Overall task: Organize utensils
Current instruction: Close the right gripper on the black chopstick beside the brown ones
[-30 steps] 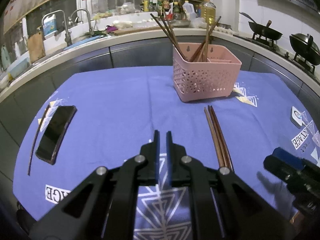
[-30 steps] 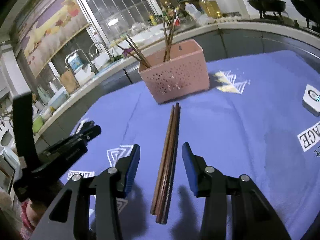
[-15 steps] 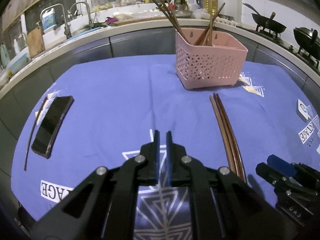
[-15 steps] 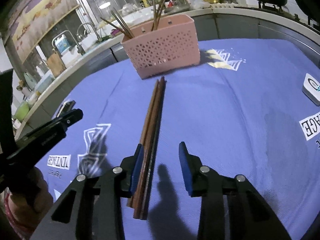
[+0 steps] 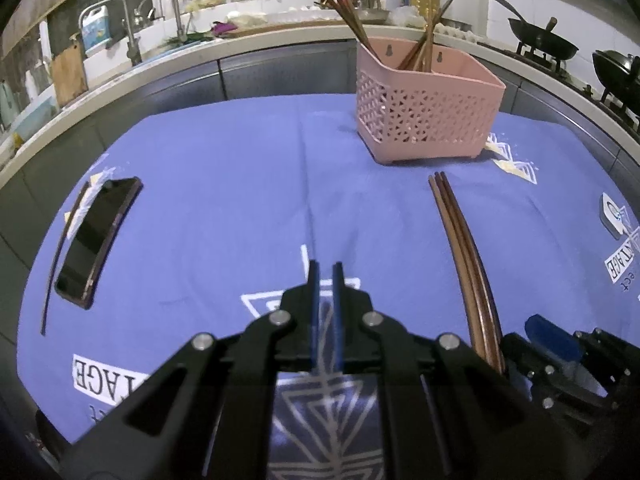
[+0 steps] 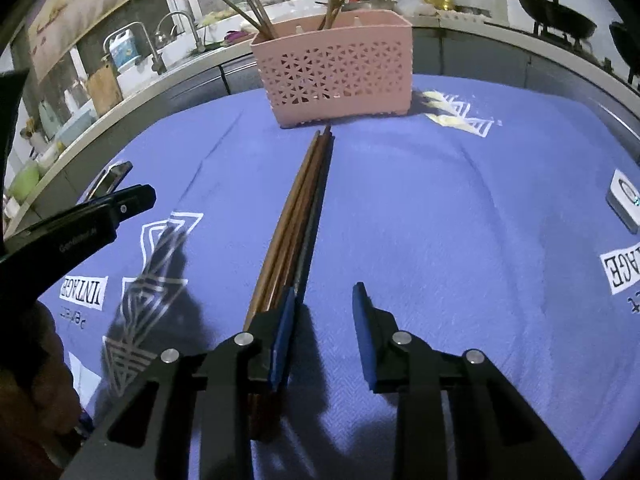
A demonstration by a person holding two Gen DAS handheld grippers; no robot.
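a: what's in the pink basket [image 6: 334, 70]?

b: brown chopsticks standing on end in it, leaning outward. one cluster sits at its left end, another nearer the middle back. from the left wrist view [image 5: 428, 104] an inner divider shows, and the compartment nearest the camera looks bare. exactly which section each cluster stands in i can't tell.

a: and the loose chopsticks [image 6: 298, 216]?

b: a bundle lies flat on the blue tablecloth [image 6: 460, 220], tips just short of the basket's foot, running back toward the right gripper [image 6: 324, 300].

a: is that gripper holding them?

b: no. its jaws have just been closing but stand apart. the bundle passes along and under the left finger [image 6: 284, 328], at its edge rather than squarely in the gap; the right finger is clear of it.

a: the left gripper [image 5: 326, 276]?

b: jaws together, nothing between them, hovering over the cloth's white triangle print. the chopsticks [image 5: 464, 248] lie to its right.

a: anything else on the cloth?

b: a black phone [image 5: 96, 236] at the left, a small white device [image 6: 626, 200] at the right.
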